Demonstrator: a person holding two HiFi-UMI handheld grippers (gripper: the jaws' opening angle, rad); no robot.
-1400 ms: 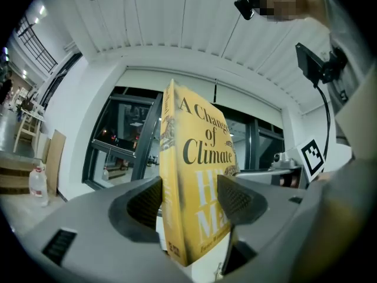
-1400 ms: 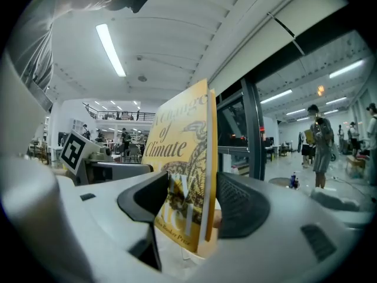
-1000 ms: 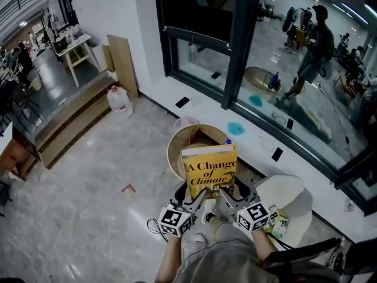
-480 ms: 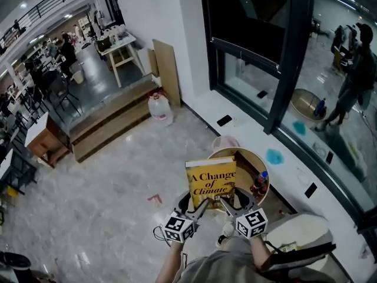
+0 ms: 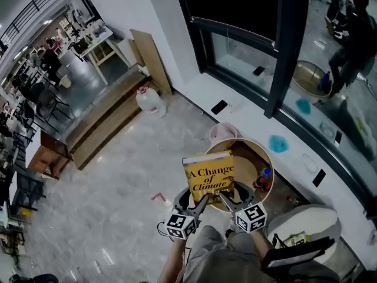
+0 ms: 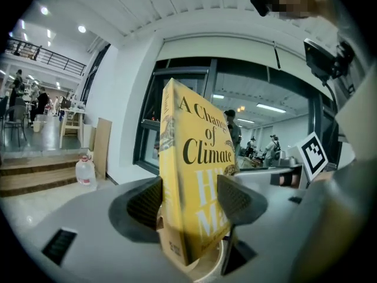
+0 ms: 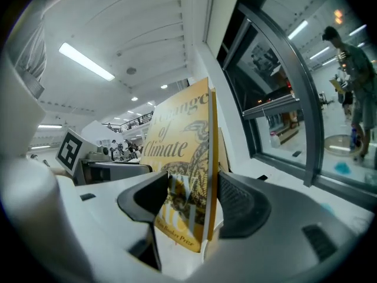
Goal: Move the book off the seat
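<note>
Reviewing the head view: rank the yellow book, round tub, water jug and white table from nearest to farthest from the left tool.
1. yellow book: clamped in the left tool, straight ahead of it.
2. round tub: just beyond the book, to the right.
3. water jug: on the floor by the wall, further up and left.
4. white table: farthest, at the top left.

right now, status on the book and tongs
Left tongs and right tongs shut on the book. Book upright, off the seat. Round tub close ahead.
</note>
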